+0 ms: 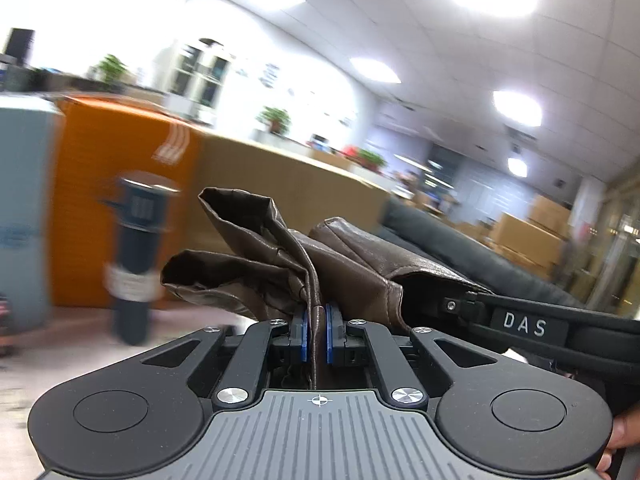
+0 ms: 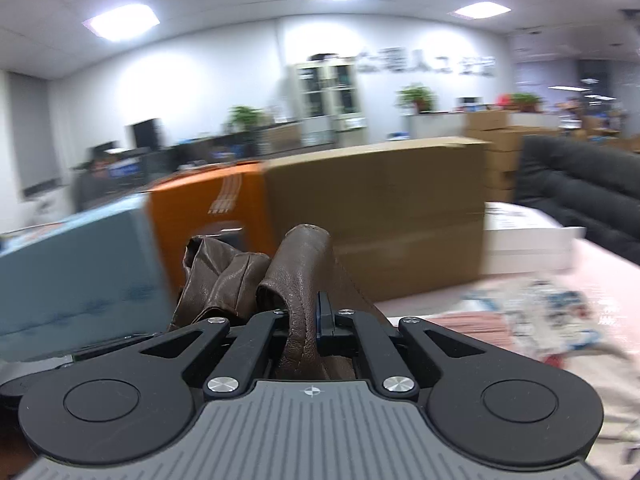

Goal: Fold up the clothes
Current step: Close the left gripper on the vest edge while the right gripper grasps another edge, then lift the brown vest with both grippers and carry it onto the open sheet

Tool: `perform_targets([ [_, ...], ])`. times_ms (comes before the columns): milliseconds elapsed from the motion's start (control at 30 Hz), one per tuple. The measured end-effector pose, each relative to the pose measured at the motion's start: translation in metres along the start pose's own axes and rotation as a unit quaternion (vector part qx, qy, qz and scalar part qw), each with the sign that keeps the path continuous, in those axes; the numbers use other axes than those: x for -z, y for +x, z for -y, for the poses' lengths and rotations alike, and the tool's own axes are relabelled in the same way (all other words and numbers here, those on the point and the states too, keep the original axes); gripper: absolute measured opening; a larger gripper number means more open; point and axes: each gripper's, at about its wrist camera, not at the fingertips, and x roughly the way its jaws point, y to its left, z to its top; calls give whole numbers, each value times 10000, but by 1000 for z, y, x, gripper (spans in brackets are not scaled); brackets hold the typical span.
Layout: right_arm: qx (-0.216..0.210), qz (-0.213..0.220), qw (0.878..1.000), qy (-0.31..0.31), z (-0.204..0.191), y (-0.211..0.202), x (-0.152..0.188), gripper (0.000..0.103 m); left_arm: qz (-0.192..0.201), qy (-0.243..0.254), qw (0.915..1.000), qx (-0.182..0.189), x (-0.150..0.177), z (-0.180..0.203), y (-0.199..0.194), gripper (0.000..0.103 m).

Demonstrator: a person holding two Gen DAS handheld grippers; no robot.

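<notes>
Left gripper [image 1: 318, 334] clamped on brown leather garment [image 1: 288, 264] | right gripper [image 2: 308, 320] clamped on same garment | bunched folds rise ahead of both, lifted clear | equally near

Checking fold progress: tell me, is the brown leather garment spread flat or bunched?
Bunched: brown leather garment stands crumpled, pinched in left gripper and right gripper.

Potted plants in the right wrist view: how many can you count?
3: plant left of the cabinet, plant right of it, plant far right. Blur may hide others.
</notes>
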Motion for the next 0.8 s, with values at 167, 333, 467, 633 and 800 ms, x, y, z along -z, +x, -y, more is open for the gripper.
perform_targets([
  [167,-803,-212,9964,194,-52,11,3,2,131,-66,9955,-932,-4,-50,-74,6],
  [333,-910,-573,9935,376,-60,31,13,2,-283,-175,9803,-1948,22,-97,-132,7],
  [467,-643,-1100,9918,122,-47,57,40,2,-1059,-642,9598,-2520,66,-140,-153,8],
  [633,-619,-1589,9824,-756,-29,72,75,2,-1709,-940,9388,-2840,99,-163,-164,25],
  [800,-912,-1919,9668,-1419,-20,78,81,28,-1317,-731,9399,-3063,91,-180,-167,57],
])
